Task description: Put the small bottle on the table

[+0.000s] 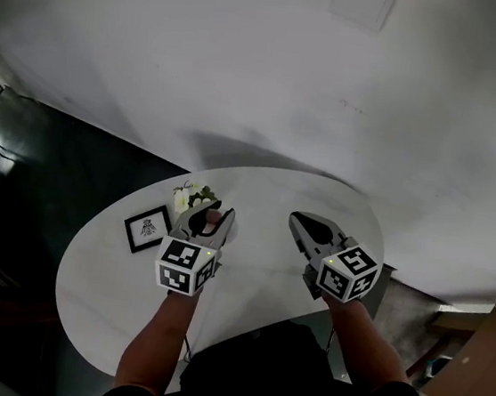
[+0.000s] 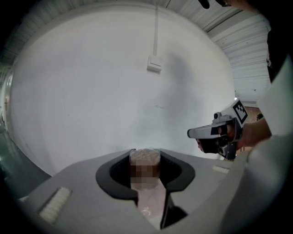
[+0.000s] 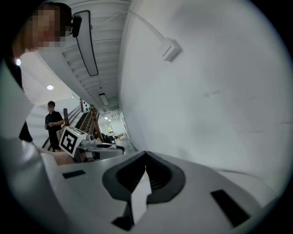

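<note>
Sitting between the jaws of the left gripper [image 1: 212, 221]: small bottle [image 2: 145, 170], pinkish, the pads closed on its sides. Held over the white table [image 1: 255, 283], lower centre of the head view; contact with the tabletop cannot be told. Right gripper [image 1: 301, 221] to its right, apart, jaws together, nothing between them. Framed picture [image 1: 147, 228] and white flowers [image 1: 190, 197] on the table, left of the grippers.

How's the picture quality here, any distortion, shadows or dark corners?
Head view: strong fisheye bending, soft shadow on the wall behind the table, floor at left nearly black. Left gripper view: dark rounded corners, bottle soft. Right gripper view: same dark corners.
</note>
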`<state>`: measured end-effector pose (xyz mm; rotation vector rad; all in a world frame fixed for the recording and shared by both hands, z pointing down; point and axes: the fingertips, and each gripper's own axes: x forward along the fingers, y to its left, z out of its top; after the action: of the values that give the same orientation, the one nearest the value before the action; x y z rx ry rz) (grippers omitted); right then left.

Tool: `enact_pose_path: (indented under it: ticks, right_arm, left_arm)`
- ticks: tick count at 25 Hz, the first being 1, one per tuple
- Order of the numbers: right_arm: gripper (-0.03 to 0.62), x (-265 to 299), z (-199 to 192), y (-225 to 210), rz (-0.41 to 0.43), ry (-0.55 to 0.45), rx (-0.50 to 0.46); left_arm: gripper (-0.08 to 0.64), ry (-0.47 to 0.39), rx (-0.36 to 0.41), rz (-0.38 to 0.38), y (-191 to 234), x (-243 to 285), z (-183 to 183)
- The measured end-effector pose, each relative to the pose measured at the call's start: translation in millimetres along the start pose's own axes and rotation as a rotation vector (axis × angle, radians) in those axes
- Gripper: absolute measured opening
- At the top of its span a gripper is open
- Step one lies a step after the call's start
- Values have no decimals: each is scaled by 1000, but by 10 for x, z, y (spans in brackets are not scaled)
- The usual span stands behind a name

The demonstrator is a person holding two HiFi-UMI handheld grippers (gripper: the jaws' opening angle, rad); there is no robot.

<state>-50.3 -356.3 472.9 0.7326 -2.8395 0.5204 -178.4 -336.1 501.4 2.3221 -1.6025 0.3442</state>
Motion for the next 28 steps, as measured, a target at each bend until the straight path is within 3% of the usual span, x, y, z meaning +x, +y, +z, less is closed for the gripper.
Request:
enact_pose_path:
  ticks: [8,15,28]
  right_arm:
    - [11,247,-30,-165,57,32,3]
    - [11,286,-97,-341,63,47,21]
    - [10,283,-351,-578,51,75,80]
  left_arm:
    - [127,9,17,6,168,371,163]
    - [127,50,-18,21,178,726,-197]
    - [127,207,-54,50,361,1135,-877]
